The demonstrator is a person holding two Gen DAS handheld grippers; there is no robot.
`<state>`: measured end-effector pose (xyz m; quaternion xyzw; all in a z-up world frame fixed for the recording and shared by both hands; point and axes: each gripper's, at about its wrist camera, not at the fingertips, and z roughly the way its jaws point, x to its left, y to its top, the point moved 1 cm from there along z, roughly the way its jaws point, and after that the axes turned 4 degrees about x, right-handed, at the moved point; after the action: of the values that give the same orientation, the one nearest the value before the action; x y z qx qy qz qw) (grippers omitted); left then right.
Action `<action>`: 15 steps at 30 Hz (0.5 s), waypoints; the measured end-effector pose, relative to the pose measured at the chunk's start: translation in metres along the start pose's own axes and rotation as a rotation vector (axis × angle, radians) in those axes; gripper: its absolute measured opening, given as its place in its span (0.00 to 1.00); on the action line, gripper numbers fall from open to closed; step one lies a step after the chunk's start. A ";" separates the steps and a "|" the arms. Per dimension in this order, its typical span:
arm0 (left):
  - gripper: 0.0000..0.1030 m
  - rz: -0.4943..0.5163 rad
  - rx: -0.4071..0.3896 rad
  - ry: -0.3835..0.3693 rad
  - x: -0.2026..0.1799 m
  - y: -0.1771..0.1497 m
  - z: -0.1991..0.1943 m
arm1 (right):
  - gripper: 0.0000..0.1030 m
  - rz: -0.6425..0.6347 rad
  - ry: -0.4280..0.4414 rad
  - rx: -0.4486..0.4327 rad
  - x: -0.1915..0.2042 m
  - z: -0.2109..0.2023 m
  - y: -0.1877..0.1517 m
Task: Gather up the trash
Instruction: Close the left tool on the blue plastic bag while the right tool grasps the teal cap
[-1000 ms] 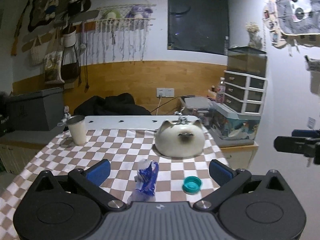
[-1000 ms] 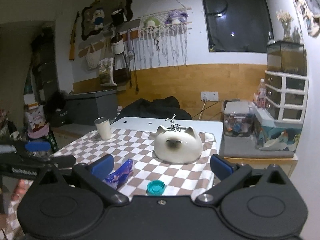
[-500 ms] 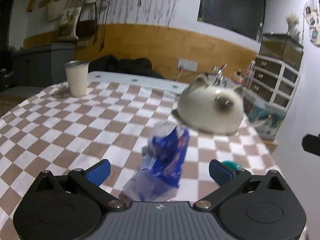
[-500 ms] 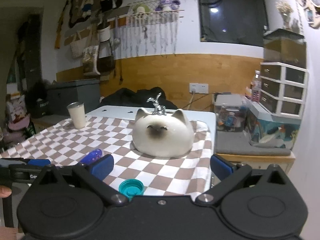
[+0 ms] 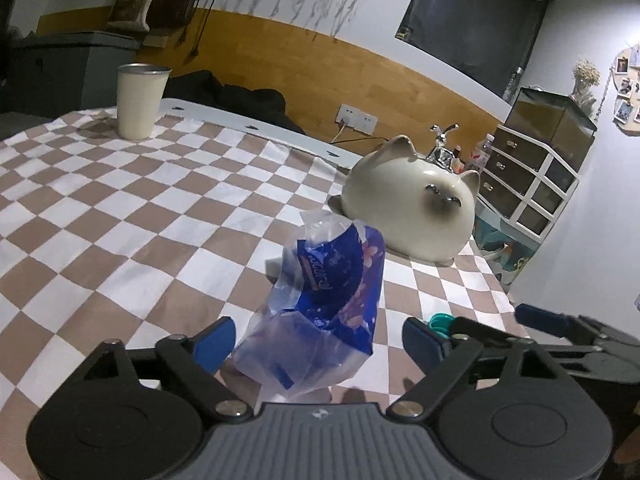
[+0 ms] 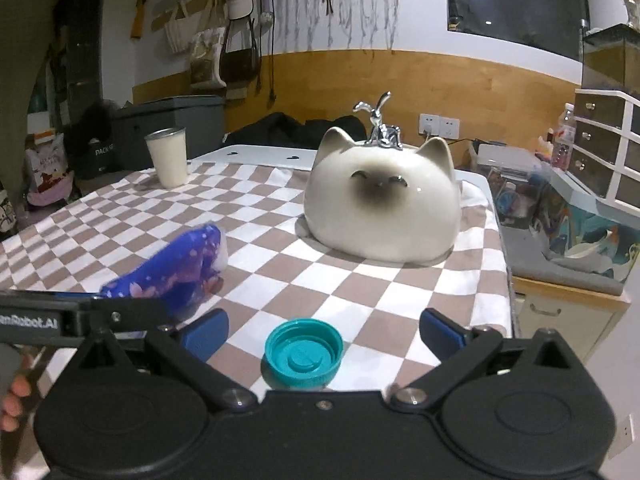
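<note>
A crumpled blue and clear plastic wrapper (image 5: pixel 328 300) lies on the checkered tablecloth (image 5: pixel 120 216). My left gripper (image 5: pixel 318 342) is open, its blue fingertips on either side of the wrapper's near end. The wrapper also shows in the right wrist view (image 6: pixel 176 272). A teal bottle cap (image 6: pixel 303 351) lies upside down between the open fingers of my right gripper (image 6: pixel 322 332). In the left wrist view the cap (image 5: pixel 438 322) peeks out behind my right fingertip.
A white cat-shaped ceramic container (image 6: pixel 380 204) with a chrome figure on top stands at the table's far right. A white cup (image 6: pixel 167 156) stands at the far left. The table's right edge (image 6: pixel 500 264) drops to a low cabinet with storage boxes.
Both grippers have moved forward and down toward the table. The wrapper now sits between the left fingers and the cap between the right fingers. Both stay open.
</note>
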<state>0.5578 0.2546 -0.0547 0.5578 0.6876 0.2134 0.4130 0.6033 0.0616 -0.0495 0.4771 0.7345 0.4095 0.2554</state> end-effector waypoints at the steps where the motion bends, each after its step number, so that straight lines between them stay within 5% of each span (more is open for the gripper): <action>1: 0.82 -0.005 0.000 0.003 0.001 0.000 0.001 | 0.99 0.003 0.004 -0.001 0.001 0.003 -0.002; 5: 0.64 -0.001 0.009 0.025 0.001 -0.002 0.005 | 1.00 0.008 0.000 0.039 0.003 0.018 -0.006; 9: 0.58 0.012 0.004 0.041 0.000 -0.003 0.005 | 0.99 0.016 0.009 0.068 0.001 0.024 -0.006; 13: 0.52 0.022 -0.002 0.045 -0.001 -0.004 0.004 | 0.60 0.013 -0.007 0.117 0.002 0.032 -0.007; 15: 0.45 0.025 -0.004 0.050 0.000 -0.005 0.003 | 0.56 0.014 -0.004 0.125 0.002 0.033 -0.007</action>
<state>0.5576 0.2523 -0.0598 0.5599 0.6902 0.2337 0.3943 0.6240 0.0738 -0.0731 0.4979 0.7549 0.3636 0.2237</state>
